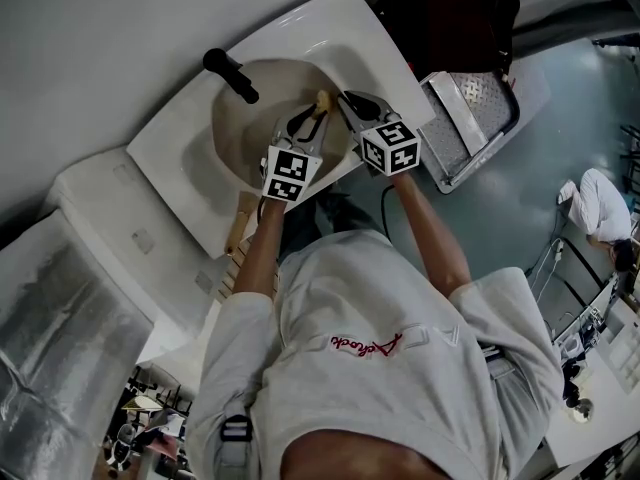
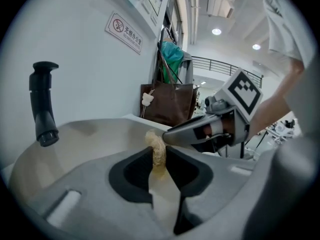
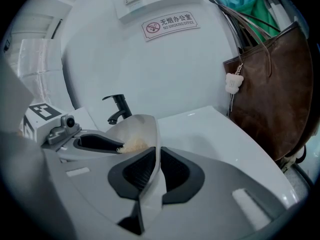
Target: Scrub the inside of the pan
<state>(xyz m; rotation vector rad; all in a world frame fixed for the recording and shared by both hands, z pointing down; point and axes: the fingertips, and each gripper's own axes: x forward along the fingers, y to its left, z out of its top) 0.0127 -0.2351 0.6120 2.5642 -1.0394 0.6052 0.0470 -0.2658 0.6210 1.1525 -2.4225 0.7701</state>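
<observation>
**Scrubbing set-up at the sink (image 1: pixel 335 23), seen from the head and from both grippers.**

- **Left gripper (image 2: pixel 160 156):** closed narrow on the pale handle of a straw-coloured fibre scrubber (image 2: pixel 157 145). Carries the scrubber head upright, just beside the tip of the right gripper (image 2: pixel 172 135).
- **Right gripper (image 3: pixel 156 156):** shut tight on the thin cream rim of the pan (image 3: pixel 143 128), steadying it.
- **Pan:** rests in the basin below the black tap (image 1: pixel 230 75). Turns its wooden handle (image 1: pixel 241 224) toward the person, out over the sink's front edge.

**Progress (judged):** at or near the start.
- Grasps of pan and scrubber both made.
- Scrubber poised at rim height, apparently not pressed against the pan's floor.
- No water, foam or dirt discernible inside, so cleaned area not determinable.
- Left to do: working the scrubber over the pan's floor and inner wall.

**Writing:**
- Wall sign (image 3: pixel 170 23) with a crossed-cigarette symbol, reading "无烟办公室 NO SMOKING OFFICE".
- Red script on the person's shirt, too small to read.
- No brand visible on the pan, the scrubber or the brown bag (image 3: pixel 270 99) behind the sink.
</observation>
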